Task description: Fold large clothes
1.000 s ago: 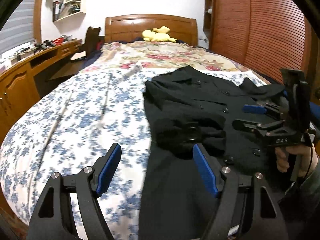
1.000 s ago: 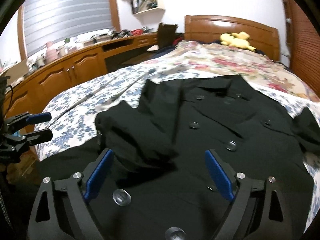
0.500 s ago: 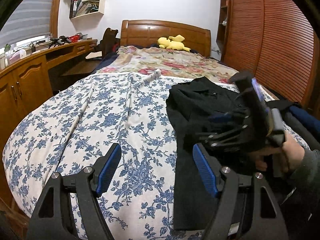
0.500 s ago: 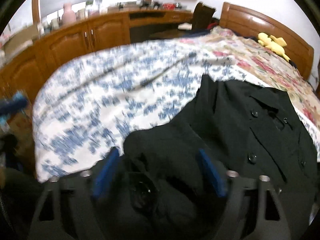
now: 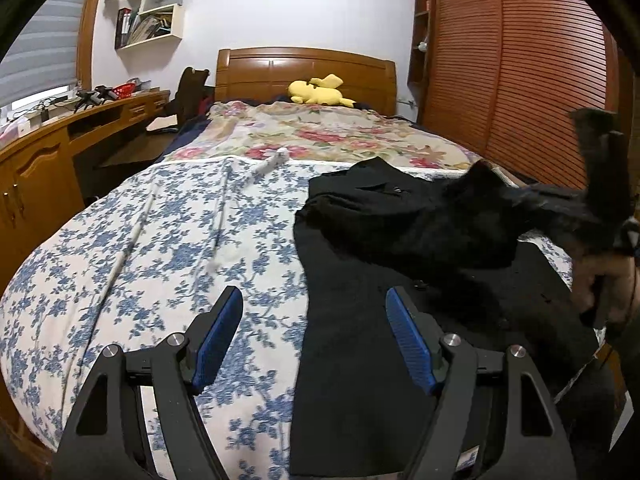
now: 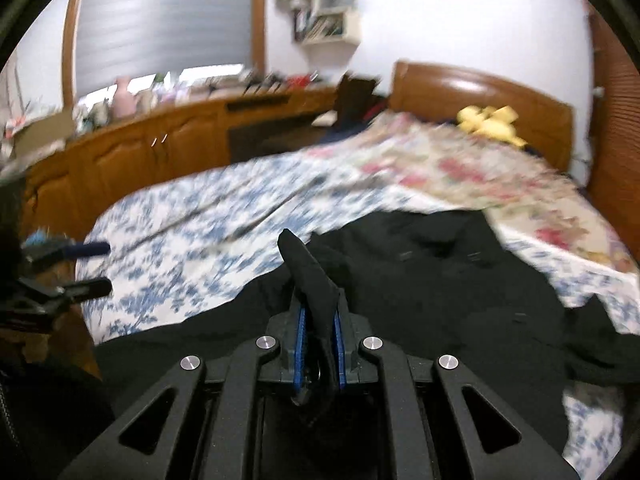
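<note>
A black buttoned coat point(image 5: 400, 248) lies spread on the bed's right half; it also shows in the right wrist view point(image 6: 440, 280). My left gripper point(image 5: 316, 336) is open and empty, hovering over the coat's left edge near the foot of the bed. My right gripper point(image 6: 319, 344) is shut on a fold of the coat's black fabric point(image 6: 308, 268), which sticks up between the blue pads. In the left wrist view the right gripper point(image 5: 600, 184) is raised at the far right, lifting the fabric off the bed.
The bed has a blue floral sheet point(image 5: 140, 260) and a red floral blanket point(image 5: 320, 136) toward the wooden headboard point(image 5: 304, 68). A yellow plush toy point(image 5: 320, 92) lies by the headboard. A wooden desk with cabinets point(image 5: 48, 152) runs along the left. A slatted wardrobe point(image 5: 520, 60) stands on the right.
My right gripper closed on a fold of the coat and lifted it up to the right. My left gripper stayed open and drew back.
</note>
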{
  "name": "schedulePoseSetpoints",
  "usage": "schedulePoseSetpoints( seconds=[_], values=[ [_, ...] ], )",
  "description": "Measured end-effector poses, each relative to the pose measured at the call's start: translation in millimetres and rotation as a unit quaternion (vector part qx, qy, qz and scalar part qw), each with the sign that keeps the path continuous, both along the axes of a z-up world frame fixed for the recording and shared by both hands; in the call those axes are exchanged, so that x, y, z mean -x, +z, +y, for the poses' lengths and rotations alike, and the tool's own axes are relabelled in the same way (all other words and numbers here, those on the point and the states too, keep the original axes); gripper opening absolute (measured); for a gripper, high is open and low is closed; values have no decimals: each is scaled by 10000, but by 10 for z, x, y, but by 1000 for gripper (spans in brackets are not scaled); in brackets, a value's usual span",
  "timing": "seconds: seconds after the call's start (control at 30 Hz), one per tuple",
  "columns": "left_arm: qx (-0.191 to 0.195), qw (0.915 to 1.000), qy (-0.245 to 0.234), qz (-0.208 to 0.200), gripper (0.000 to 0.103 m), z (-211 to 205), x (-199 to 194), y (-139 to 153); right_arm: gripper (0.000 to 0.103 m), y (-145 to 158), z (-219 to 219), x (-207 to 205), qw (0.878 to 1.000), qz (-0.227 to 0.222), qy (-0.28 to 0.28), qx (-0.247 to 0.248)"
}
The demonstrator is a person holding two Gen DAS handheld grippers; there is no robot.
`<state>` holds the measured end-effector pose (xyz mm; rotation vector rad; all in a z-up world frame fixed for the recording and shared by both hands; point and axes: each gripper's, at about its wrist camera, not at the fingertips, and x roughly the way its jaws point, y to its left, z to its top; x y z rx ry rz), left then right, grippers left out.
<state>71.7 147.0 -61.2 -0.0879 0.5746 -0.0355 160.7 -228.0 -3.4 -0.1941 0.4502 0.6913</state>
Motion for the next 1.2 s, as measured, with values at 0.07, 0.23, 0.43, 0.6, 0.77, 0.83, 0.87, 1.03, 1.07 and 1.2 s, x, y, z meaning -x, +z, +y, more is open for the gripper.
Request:
schedulePoseSetpoints(
  seconds=[0.07,0.23,0.43,0.6,0.77,0.83,0.87,1.03,1.07,1.2],
  values=[
    [-12,10000,-35,-8,75,-48,-17,3,12,-19,-286,81,9997,-97,-212,-23],
    [-2,9999,-148,-28,75,-183,-61,11,12,-362,-801,227,9973,-28,-706,174],
    [-34,9996,-269,-6,75,-318,-119,6,12,-843,-1296,386,9922,461,-1144,198],
    [-32,9994,-358,10,75,-427,-149,-1,17,-1082,-1502,484,9848,770,-1506,389],
    [-77,9989,-464,12,75,-539,-181,1,38,-1025,-1688,525,9795,727,-1831,431],
    [-82,9987,-508,1,75,-579,-177,3,48,-945,-1624,529,9786,677,-1913,343],
    [-83,9986,-519,-6,75,-593,-175,2,50,-860,-1425,581,9785,630,-1941,292],
    [-102,9982,-593,-8,75,-679,-194,8,51,-707,-1211,645,9805,463,-1908,-31],
    [-118,9981,-605,1,75,-695,-203,4,51,-654,-1125,586,9819,446,-1840,-58],
    [-148,9979,-637,24,75,-732,-210,-12,51,-712,-903,385,9865,481,-1562,123]
  ],
)
